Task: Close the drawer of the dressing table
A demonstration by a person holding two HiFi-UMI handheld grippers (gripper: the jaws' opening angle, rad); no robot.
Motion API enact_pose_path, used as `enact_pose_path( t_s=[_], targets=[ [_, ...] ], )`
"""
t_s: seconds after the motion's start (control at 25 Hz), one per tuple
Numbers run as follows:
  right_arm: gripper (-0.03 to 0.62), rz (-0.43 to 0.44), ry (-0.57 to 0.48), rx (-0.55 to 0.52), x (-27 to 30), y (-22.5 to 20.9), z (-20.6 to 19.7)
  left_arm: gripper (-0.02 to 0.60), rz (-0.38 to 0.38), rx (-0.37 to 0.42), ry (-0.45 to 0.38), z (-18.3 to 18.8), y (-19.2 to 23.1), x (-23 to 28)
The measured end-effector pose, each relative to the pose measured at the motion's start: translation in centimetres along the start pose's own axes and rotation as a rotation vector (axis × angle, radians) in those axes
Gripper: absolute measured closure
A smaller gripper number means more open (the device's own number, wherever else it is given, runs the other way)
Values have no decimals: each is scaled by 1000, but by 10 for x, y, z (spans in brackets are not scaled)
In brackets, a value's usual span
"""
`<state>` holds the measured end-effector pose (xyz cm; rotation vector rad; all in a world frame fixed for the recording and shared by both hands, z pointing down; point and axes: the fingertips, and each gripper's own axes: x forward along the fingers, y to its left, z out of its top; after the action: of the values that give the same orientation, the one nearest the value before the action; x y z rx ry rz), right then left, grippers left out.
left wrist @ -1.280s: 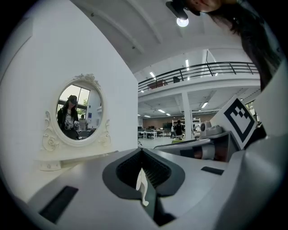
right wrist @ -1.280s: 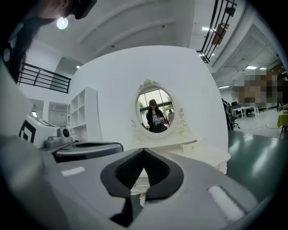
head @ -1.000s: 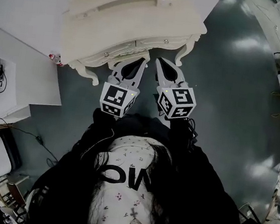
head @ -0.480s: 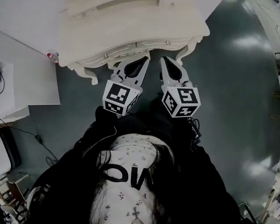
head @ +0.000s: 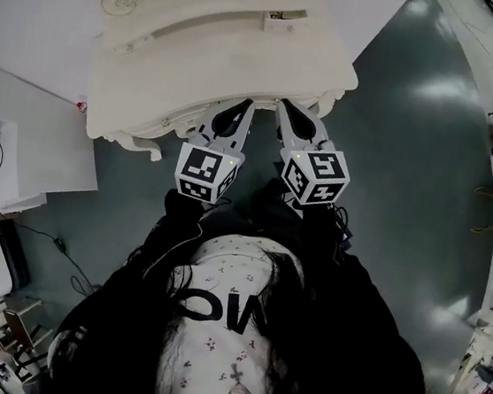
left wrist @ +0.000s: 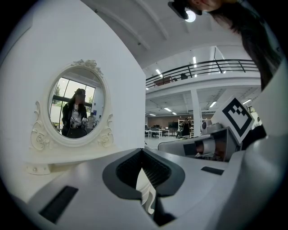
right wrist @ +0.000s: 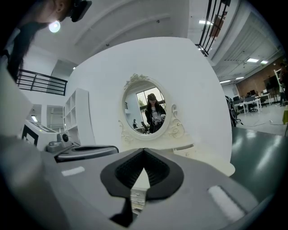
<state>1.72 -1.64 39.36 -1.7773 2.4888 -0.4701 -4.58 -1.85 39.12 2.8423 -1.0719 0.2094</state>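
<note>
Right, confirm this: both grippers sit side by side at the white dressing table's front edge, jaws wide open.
Wrong on the jaws. The left gripper and right gripper do sit side by side at the white dressing table's front edge, but the jaws are shut: each gripper view shows its tips meeting with nothing held.

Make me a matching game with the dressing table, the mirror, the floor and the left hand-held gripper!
Things:
1. dressing table
2. mirror
3. floor
4. left hand-held gripper

Clues:
A. dark and shiny
B. jaws shut
C. cream white
D. oval, with a person showing in it

Pairs: 1-C, 2-D, 3-A, 4-B
</note>
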Motion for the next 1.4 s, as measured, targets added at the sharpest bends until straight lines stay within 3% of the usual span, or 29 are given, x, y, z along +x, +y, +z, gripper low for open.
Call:
enact_pose_path(
  t_s=[0.48,0.84,1.4],
  targets=[
    [586,86,25,11,23,-95,22,581,104,-7,14,10,-14,96],
    [586,121,26,40,32,-117,20,581,139,18,46,8,-18,115],
    [586,37,33,58,57,-160,22,581,81,36,71,5,1,165]
  ],
)
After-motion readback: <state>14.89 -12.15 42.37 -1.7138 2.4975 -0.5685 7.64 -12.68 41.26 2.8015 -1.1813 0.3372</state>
